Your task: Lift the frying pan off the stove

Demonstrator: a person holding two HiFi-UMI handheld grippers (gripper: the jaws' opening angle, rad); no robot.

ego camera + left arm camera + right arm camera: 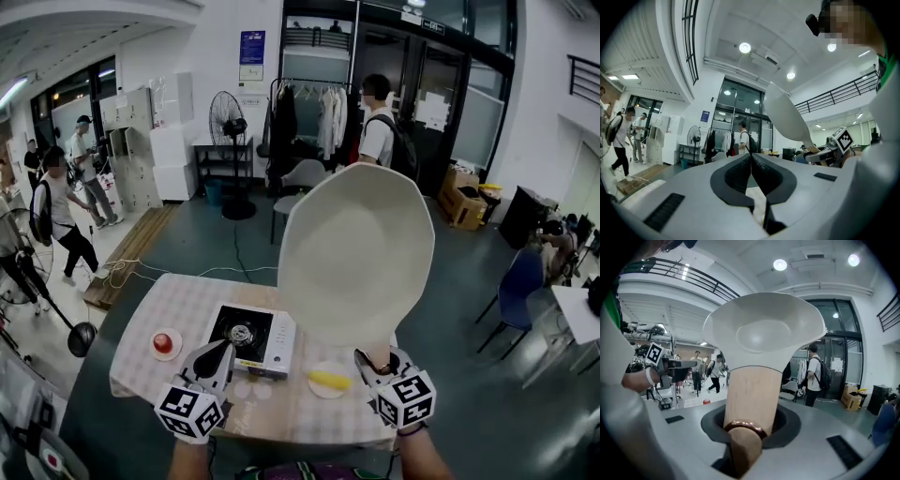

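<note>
The white frying pan (356,253) hangs high in the air, tilted so its pale underside faces me, well above the table. My right gripper (380,361) is shut on its wooden handle (750,394), which runs between the jaws, with the pan's bowl (761,333) beyond it. The black-topped portable stove (251,337) sits on the checkered table with a bare burner. My left gripper (211,361) hovers over the stove's near edge, shut with nothing between its jaws. In the left gripper view (751,159) the jaws meet, and the pan (785,117) shows at upper right.
On the checkered table (187,300), a small plate with a red item (166,342) lies left of the stove. A plate with a yellow item (330,380) lies to its right. People, a fan (228,122), a clothes rack and chairs stand farther back.
</note>
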